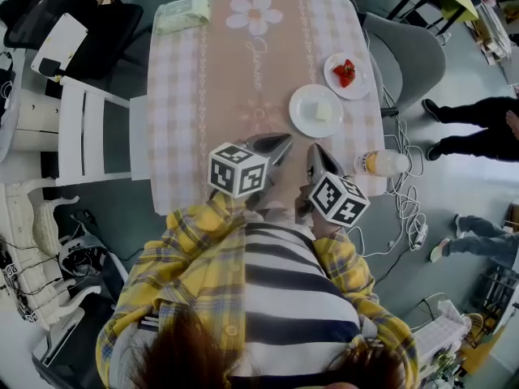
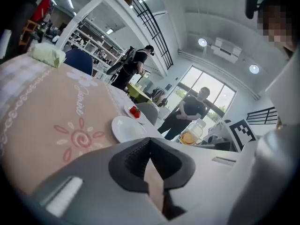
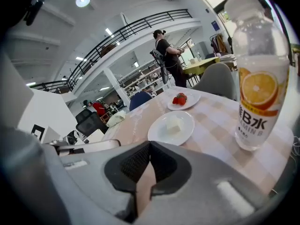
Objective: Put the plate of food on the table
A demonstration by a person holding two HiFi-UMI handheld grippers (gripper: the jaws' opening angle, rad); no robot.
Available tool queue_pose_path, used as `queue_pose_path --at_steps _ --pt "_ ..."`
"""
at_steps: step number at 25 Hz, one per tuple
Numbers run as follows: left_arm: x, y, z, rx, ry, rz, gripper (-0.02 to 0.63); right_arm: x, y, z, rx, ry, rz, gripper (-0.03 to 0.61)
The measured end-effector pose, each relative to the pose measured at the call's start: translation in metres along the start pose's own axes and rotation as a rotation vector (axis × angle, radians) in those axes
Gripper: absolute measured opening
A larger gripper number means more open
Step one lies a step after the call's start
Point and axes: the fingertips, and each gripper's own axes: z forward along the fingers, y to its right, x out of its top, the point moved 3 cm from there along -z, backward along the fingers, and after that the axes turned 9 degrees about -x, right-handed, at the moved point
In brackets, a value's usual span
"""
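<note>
The table (image 1: 159,140) is covered by a pink checked cloth (image 1: 235,79). A white plate (image 1: 316,110) with a pale block of food sits on its right half and serves as the marker. Just beyond that plate, nearer the right edge, sits a smaller plate (image 1: 347,74) of strawberries. On the near side of it, at the near right corner, a bottle (image 1: 383,163) with an orange-slice label stands upright. Well apart from it, at the far left corner, lies a pale green packet (image 1: 182,13).

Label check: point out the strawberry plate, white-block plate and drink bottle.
strawberry plate (image 1: 363,79), head view, bare right side
white-block plate (image 1: 302,112), head view, bare left side
drink bottle (image 3: 257,88), right gripper view, orange label
</note>
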Motion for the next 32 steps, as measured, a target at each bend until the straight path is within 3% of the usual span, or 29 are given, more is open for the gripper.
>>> queue_pose_path --at_steps 9,15,32 --pt "-0.008 0.000 -0.057 -0.028 -0.007 0.037 0.003 -0.027 -0.020 -0.028 -0.081 0.086 0.019 0.000" --pt "-0.012 0.011 -0.078 -0.061 0.020 0.015 0.003 -0.039 -0.029 -0.053 -0.115 0.129 -0.013 0.000" --pt "-0.073 0.079 -0.081 -0.033 0.058 -0.026 0.003 -0.080 -0.001 -0.126 -0.051 0.120 -0.038 -0.001"
